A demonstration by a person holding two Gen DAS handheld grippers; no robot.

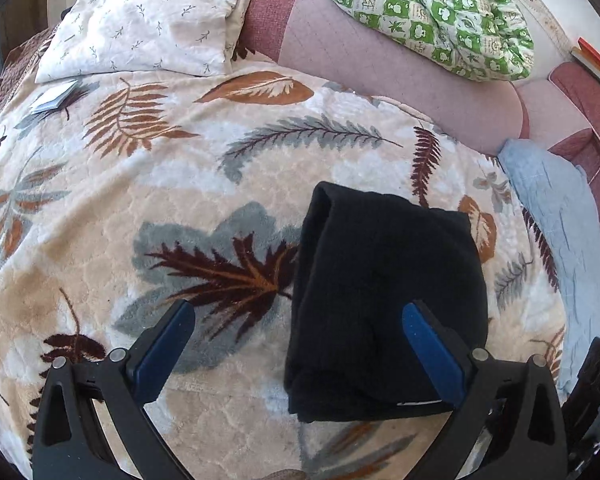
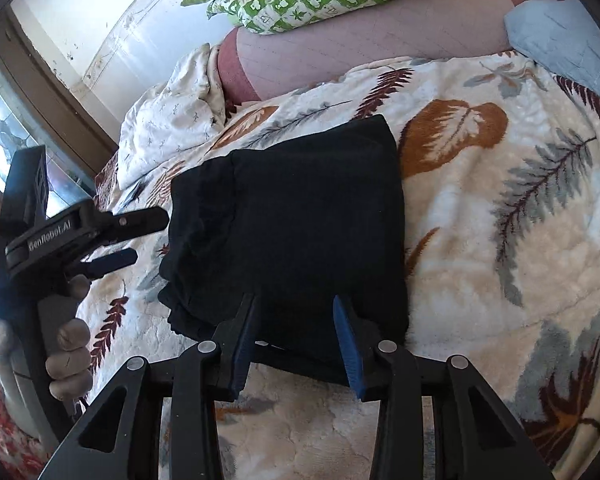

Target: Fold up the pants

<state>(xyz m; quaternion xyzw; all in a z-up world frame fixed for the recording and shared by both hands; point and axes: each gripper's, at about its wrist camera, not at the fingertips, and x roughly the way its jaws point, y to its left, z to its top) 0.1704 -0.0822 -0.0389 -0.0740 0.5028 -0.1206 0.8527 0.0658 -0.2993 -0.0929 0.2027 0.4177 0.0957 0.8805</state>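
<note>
The black pants (image 1: 384,300) lie folded into a compact bundle on the leaf-patterned blanket (image 1: 140,208); they also show in the right wrist view (image 2: 300,228). My left gripper (image 1: 298,312) is open wide and empty, hovering above the bundle's left side, its right finger over the cloth. It also shows in the right wrist view (image 2: 148,236), left of the bundle. My right gripper (image 2: 294,312) is open and empty, its fingertips over the bundle's near edge.
A white sprigged pillow (image 1: 148,20) and a green checked quilt (image 1: 440,12) lie at the back on a pink bolster (image 1: 400,68). A light blue cloth (image 1: 560,232) lies at the right. A small booklet (image 1: 54,98) lies far left. A window (image 2: 4,128) stands left.
</note>
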